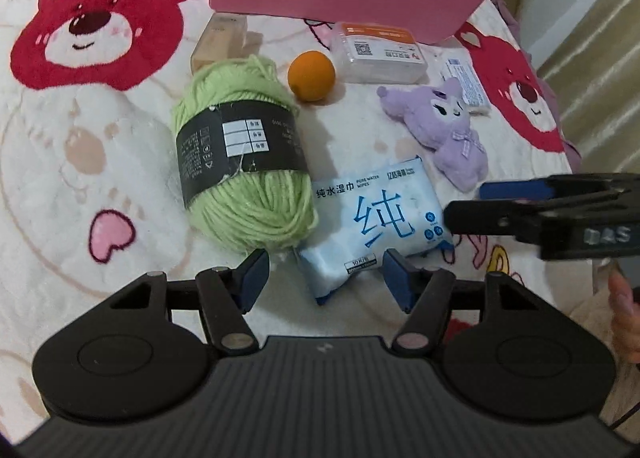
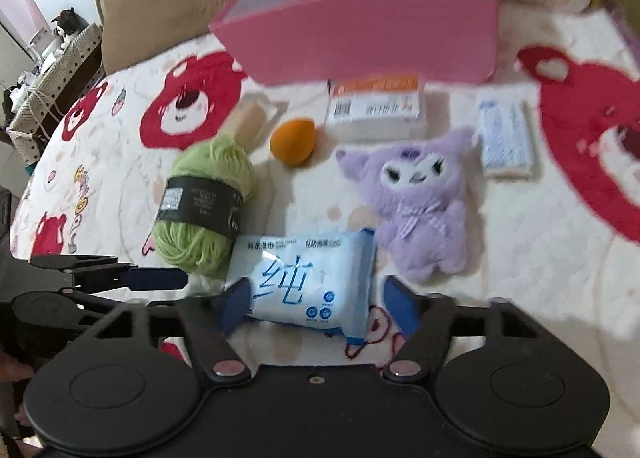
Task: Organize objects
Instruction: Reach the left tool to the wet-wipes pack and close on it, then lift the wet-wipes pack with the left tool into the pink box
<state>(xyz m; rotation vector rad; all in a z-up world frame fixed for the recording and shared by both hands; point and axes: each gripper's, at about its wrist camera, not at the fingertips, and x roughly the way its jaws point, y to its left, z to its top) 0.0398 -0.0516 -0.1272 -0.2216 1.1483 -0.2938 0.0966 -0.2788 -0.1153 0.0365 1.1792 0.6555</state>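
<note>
**Both claws low over the wipes pack**

My left gripper stands apart, the wet wipes pack between its pads, untouched. My right gripper also straddles it, apart. Only my right view shows the pink box open inside, plus a cluttered shelf in the room. Everything lies on a bear-print blanket.
</note>
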